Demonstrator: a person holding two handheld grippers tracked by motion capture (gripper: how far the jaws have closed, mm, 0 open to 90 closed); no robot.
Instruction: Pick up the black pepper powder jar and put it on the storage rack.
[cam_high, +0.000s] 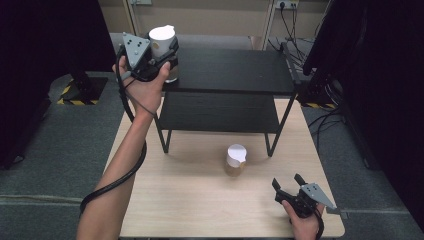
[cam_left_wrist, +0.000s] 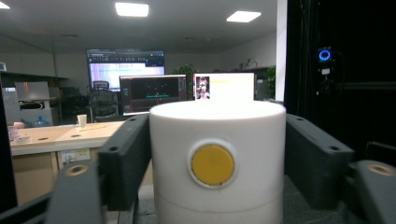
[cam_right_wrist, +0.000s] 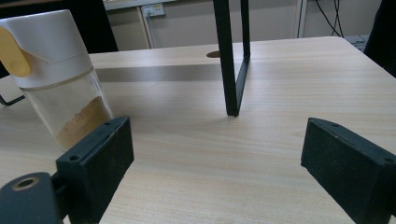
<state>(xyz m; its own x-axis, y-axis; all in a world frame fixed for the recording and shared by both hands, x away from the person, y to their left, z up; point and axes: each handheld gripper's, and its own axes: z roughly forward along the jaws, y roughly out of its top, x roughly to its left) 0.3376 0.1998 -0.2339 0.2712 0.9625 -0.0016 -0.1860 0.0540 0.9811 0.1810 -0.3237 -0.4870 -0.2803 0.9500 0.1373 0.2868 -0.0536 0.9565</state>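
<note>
White plastic sits between the jaws of my left gripper (cam_high: 161, 54): it is the cap of a jar (cam_high: 164, 46) that I hold clamped at the top shelf's (cam_high: 235, 70) left end, by its near left corner. In the left gripper view the jar (cam_left_wrist: 217, 161) stands upright and centred, a jaw pressed flat against each side of its cap, with a round yellow button (cam_left_wrist: 212, 164) facing the camera. I cannot tell whether its base rests on the shelf or hangs just above it.

My right gripper (cam_high: 289, 184) is low at the table's (cam_high: 190, 200) near right corner, jaws spread wide and holding nothing. A second jar (cam_high: 235, 160) stands on the table in front of the rack, ahead of this gripper and to its left, well apart from it. In the right gripper view that jar (cam_right_wrist: 58, 79) rises beyond the left jaw, outside the gap, with tan powder (cam_right_wrist: 84, 120) in its clear lower part, and a rack leg (cam_right_wrist: 229, 60) stands ahead on the wood.
</note>
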